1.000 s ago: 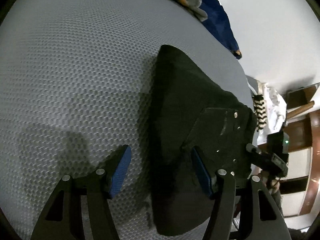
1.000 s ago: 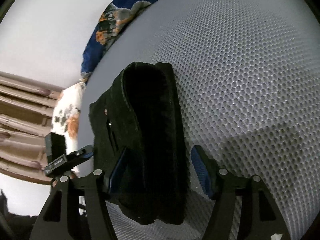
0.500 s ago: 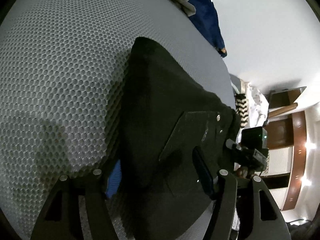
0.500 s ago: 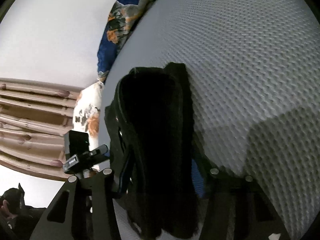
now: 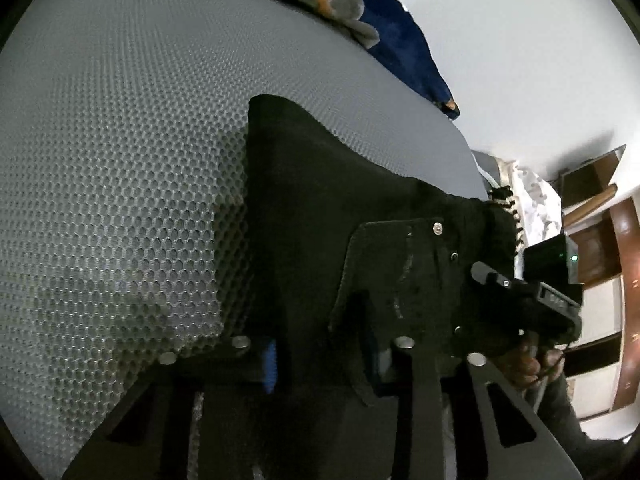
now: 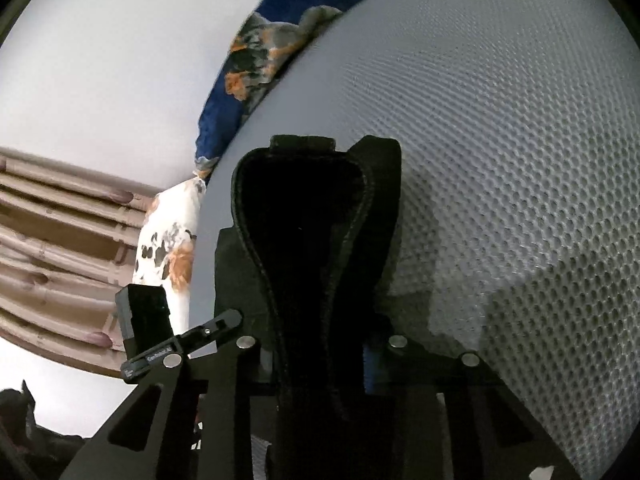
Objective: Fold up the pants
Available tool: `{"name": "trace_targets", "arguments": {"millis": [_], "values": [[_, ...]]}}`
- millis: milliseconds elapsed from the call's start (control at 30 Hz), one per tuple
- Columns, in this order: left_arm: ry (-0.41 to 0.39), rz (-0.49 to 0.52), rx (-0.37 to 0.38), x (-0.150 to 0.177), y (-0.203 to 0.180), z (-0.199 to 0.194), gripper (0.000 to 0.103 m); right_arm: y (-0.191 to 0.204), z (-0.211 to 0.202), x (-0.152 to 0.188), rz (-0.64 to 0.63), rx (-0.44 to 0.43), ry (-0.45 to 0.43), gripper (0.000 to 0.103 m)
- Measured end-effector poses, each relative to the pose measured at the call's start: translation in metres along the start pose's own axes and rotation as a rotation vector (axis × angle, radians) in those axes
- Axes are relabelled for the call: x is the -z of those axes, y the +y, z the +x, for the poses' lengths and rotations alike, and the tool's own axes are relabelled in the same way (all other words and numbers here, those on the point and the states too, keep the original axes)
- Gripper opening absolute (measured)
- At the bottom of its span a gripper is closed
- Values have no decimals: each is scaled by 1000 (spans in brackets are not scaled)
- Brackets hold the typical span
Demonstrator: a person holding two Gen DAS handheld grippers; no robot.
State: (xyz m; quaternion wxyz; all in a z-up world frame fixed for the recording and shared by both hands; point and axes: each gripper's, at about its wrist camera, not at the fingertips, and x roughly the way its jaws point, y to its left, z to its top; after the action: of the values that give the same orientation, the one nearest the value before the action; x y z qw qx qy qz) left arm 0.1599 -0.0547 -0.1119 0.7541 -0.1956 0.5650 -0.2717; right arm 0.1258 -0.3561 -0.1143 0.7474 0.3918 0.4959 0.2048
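Folded black pants (image 5: 320,208) lie on a grey honeycomb-textured mattress (image 5: 120,140). My left gripper (image 5: 324,364) is shut on the near edge of the pants, with the cloth bunched between its blue pads. A back pocket with rivets (image 5: 400,272) shows near the right finger. In the right wrist view the same pants (image 6: 308,232) stand up as a thick fold, and my right gripper (image 6: 320,364) is shut on their near edge. The other gripper shows in each view at the side, in the left wrist view (image 5: 532,292) and in the right wrist view (image 6: 160,332).
A blue and orange patterned cloth (image 5: 360,20) lies along the mattress's far edge by a white wall. A floral pillow (image 6: 172,240) and wooden slats (image 6: 60,240) are beyond the mattress. Wooden furniture (image 5: 608,260) stands at the right.
Both grippers moved forward onto the pants' near edge and closed on it. The pants now fill more of each view and their near edge is lifted.
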Motion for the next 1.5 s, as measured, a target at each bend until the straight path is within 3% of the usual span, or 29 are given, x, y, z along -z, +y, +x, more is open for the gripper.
{"name": "trace_targets", "arguments": {"millis": [267,667,900,1033,1100,1167,1233,1333,1500], "values": [[-73,46,6,-9,-5,-33,23,34,3,-7,-49,-10,-17,25],[-178,51,-109,-86,24,-60,23,65,70,-77,-86,-33,-2,24],[-191,36,-144,-117,42,-57,23,79,96,-105,-121,-4,21,24],[-166,17,-189,-120,57,-45,23,79,107,-107,-168,141,17,27],[-155,-1,-218,-117,66,-38,27,80,116,-101,-209,299,8,38],[-151,-14,-235,-112,74,-34,31,78,120,-95,-253,378,6,46],[-147,-26,-260,-105,81,-32,38,77,118,-85,-294,427,-8,51],[-146,-18,-274,-91,84,-33,44,70,110,-74,-279,431,-6,52],[-156,-11,-359,-63,76,-38,58,72,92,-51,-296,474,-67,56]]}}
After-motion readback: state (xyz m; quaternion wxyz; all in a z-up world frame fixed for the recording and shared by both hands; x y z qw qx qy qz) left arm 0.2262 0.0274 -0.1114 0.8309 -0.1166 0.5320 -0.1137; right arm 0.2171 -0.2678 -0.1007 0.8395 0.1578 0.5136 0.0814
